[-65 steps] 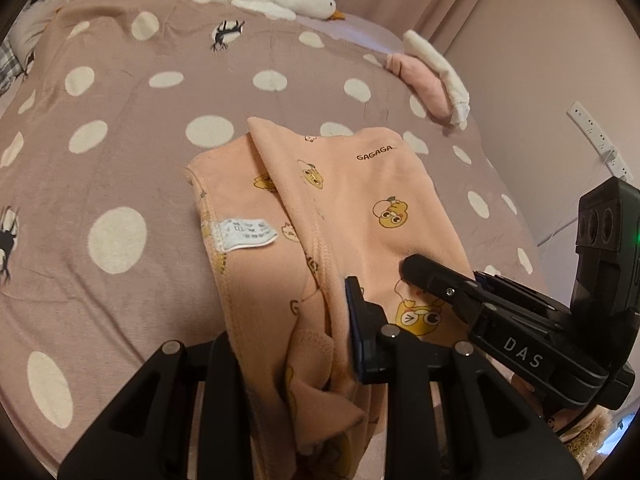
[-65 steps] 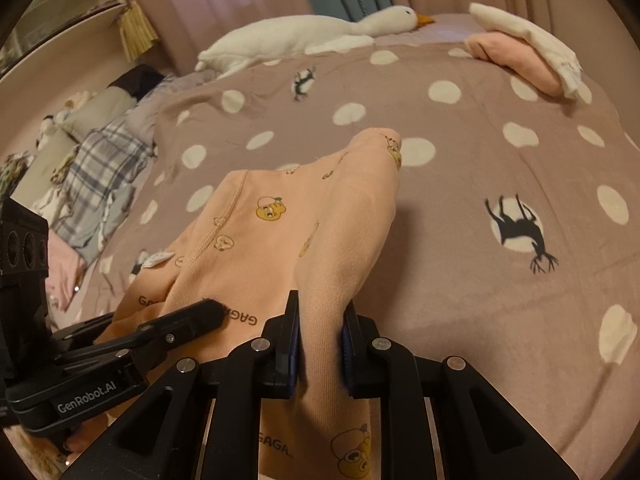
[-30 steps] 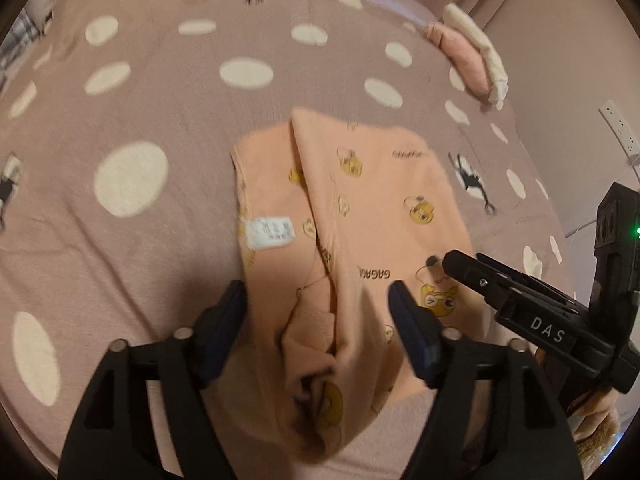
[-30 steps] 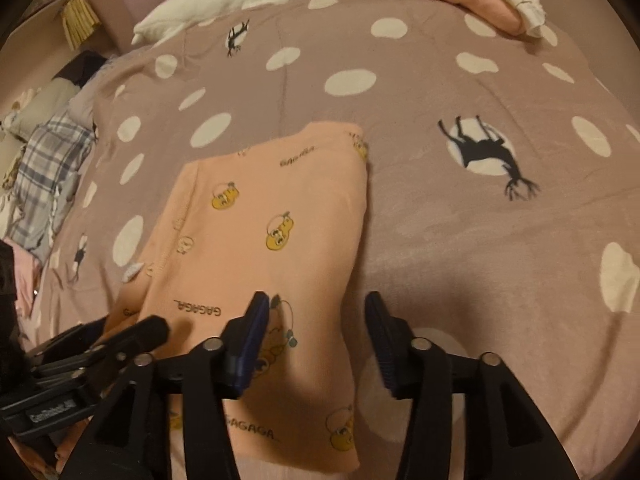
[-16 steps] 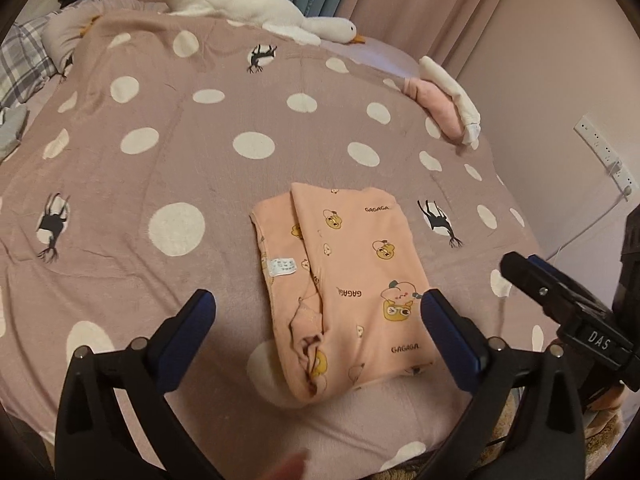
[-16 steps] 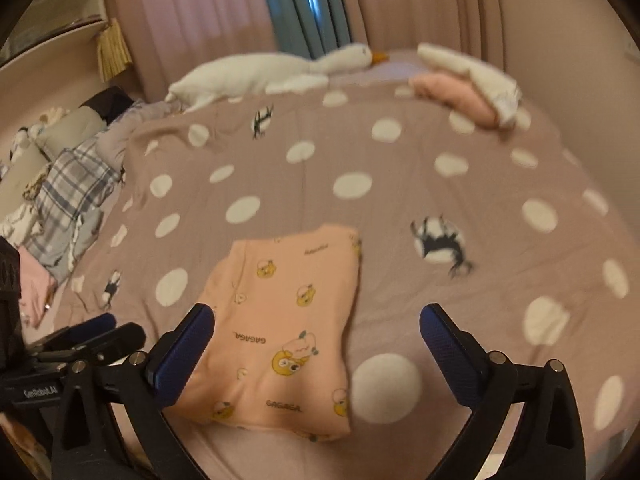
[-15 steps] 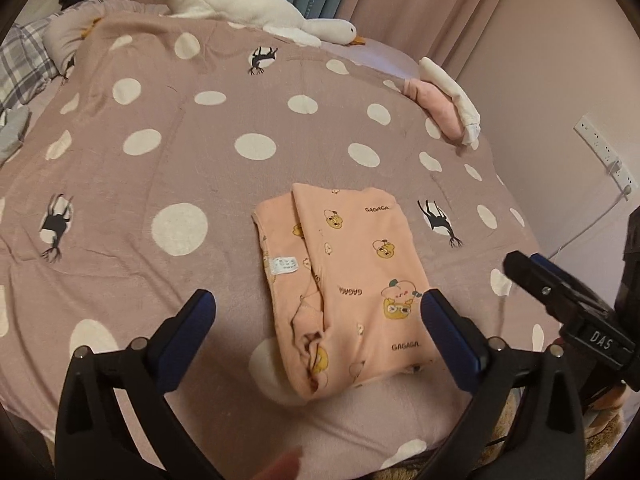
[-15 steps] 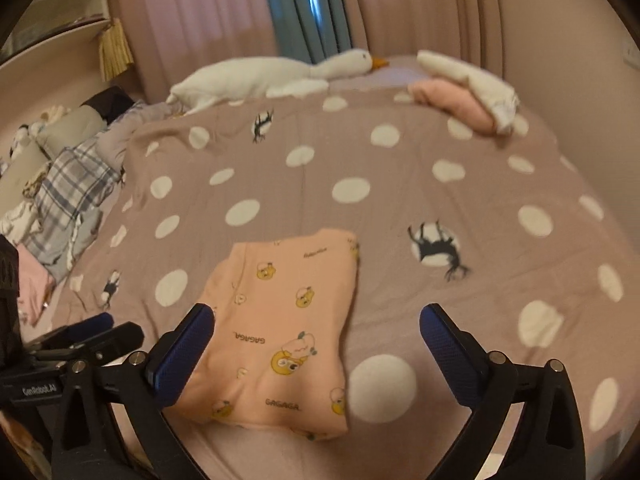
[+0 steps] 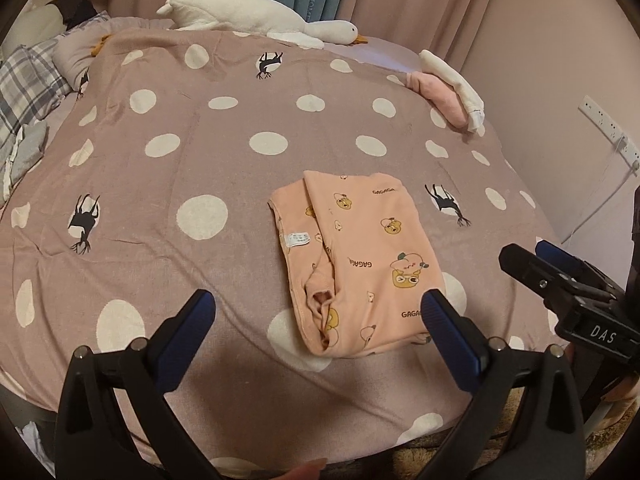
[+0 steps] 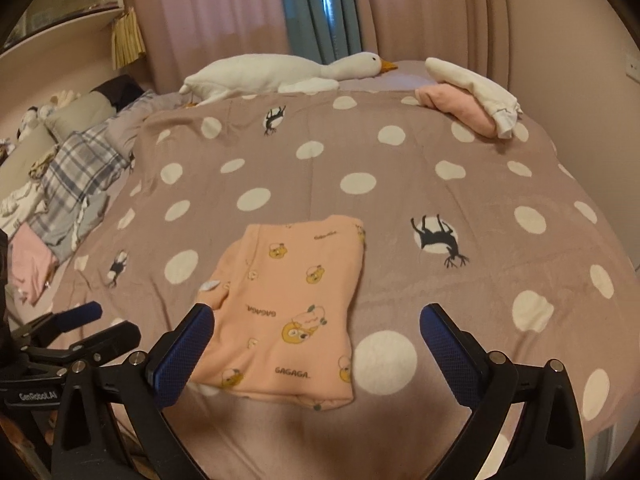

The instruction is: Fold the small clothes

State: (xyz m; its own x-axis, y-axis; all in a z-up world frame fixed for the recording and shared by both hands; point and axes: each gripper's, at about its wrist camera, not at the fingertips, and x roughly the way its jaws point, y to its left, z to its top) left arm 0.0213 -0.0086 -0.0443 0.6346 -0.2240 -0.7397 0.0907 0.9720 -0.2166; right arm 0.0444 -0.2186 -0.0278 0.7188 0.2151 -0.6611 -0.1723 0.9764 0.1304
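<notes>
Left fingers [image 9: 188,332]: we hold them spread wide, blue pads facing each other, nothing between them — only bedspread shows in the gap.
Left gripper [image 9: 318,322]: we hang it above the near edge of the bed, clear of the cloth, pointing down and across the bed.
Right fingers [image 10: 448,344]: we keep these just as wide, and they too grip nothing.
Right gripper [image 10: 316,334]: we hover it over the near part of the bed; in the left wrist view its black body sits at the right edge, beside the left one.
Peach garment [image 9: 356,256]: it lies folded into a rough rectangle on the bedspread, near the near edge, right of centre in the left wrist view; printed cartoon bears and lettering face up, and a white label [image 9: 298,239] shows on its left flap. No finger touches it.
Bedspread [image 9: 200,152]: mauve with white dots and small black deer figures, flat under the garment.
Folded pile [image 10: 472,112]: pink and white pieces sit at the far right corner of the bed, well apart from the peach garment.
Goose toy [image 10: 280,74]: a long white plush lies along the far edge, in front of the curtains [image 10: 320,8].
Plaid cloth [image 10: 76,172]: it sits heaped at the far left, off the bedspread.
</notes>
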